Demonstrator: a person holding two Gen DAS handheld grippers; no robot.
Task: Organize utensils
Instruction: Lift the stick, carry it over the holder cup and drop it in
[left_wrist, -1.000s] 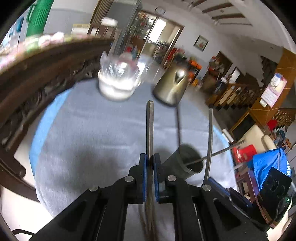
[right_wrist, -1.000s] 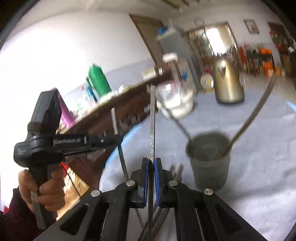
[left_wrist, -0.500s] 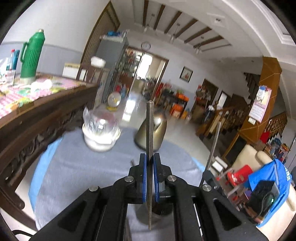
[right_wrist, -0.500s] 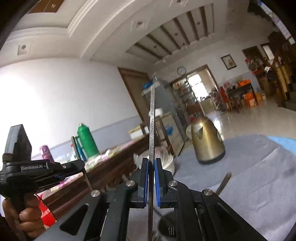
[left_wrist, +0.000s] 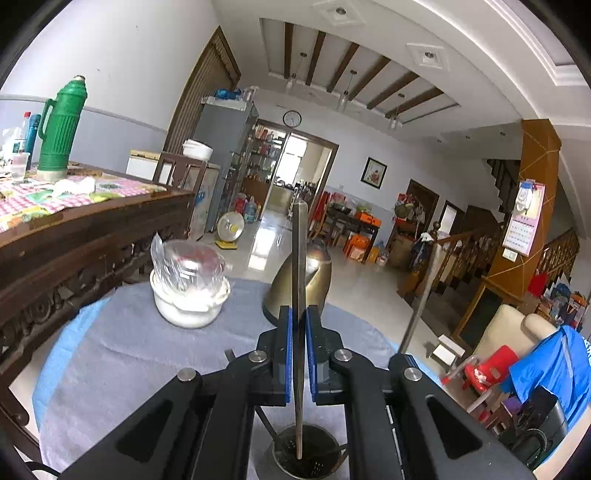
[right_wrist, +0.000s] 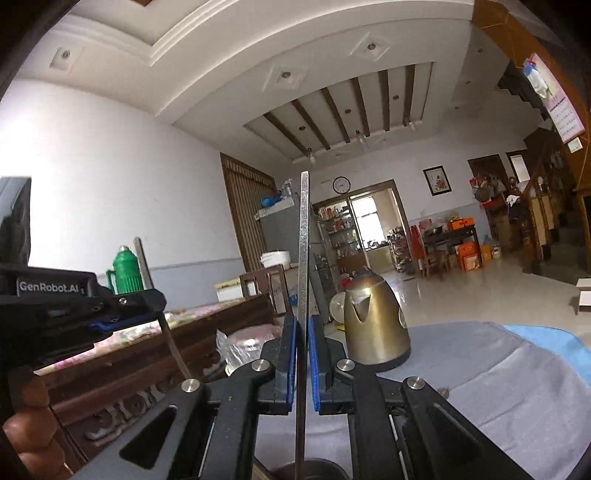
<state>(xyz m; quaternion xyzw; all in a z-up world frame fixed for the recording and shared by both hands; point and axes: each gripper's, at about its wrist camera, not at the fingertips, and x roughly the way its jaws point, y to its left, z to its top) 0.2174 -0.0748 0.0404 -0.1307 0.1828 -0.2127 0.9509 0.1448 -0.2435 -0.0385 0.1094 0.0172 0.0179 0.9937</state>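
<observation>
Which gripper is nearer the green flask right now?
Left. The flask stands off to the left gripper's left, on the sideboard; the right gripper, shut on a utensil like the left, is on the left gripper's other side, further away.

Grey-clothed table (left_wrist: 122, 354): kettle (left_wrist: 301, 280), bowl (left_wrist: 190, 299), holder (left_wrist: 306, 458).

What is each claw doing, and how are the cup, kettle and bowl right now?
Left claw: shut on a metal utensil, upright.
Right claw: shut on another metal utensil, upright.
Utensil cup: standing below the left claw, utensil tip inside.
Kettle: upright, lid closed.
White bowl: covered with a clear plastic bag.
</observation>
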